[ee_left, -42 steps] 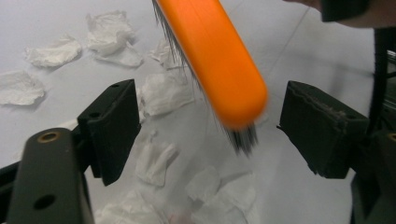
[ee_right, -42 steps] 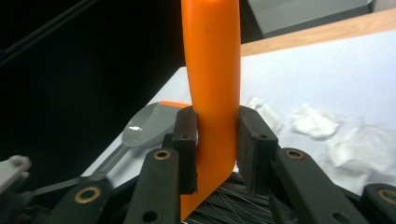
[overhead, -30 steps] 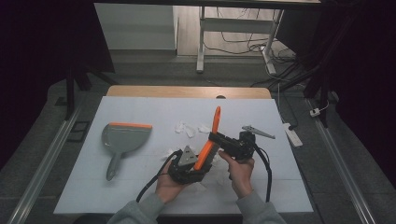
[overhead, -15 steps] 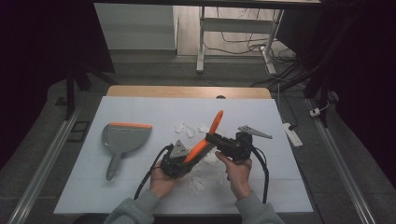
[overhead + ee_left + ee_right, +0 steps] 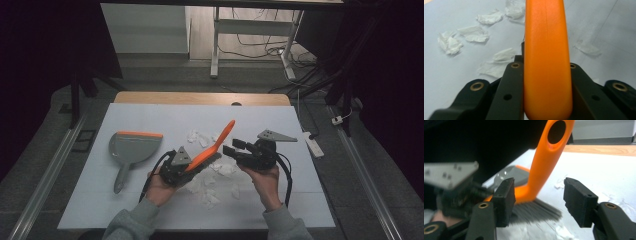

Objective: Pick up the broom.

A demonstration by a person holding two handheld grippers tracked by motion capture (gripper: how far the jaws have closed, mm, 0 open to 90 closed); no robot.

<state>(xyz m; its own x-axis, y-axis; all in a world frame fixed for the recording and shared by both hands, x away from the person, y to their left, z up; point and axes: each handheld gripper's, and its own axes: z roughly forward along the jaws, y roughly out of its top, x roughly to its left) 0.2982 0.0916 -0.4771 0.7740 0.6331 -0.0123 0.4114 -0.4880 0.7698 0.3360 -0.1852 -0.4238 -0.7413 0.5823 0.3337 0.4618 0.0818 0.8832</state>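
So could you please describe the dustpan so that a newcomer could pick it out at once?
Start at the white table and look at its left half. The dustpan lies flat there, left of the scattered paper scraps. It is grey with an orange strip along its front edge, its handle pointing toward the person.

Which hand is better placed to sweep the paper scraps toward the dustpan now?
Left. The left hand-held gripper is clamped on the orange brush, bristles near the paper scraps; the dustpan lies on its side. The right hand-held gripper, just opened, holds nothing.
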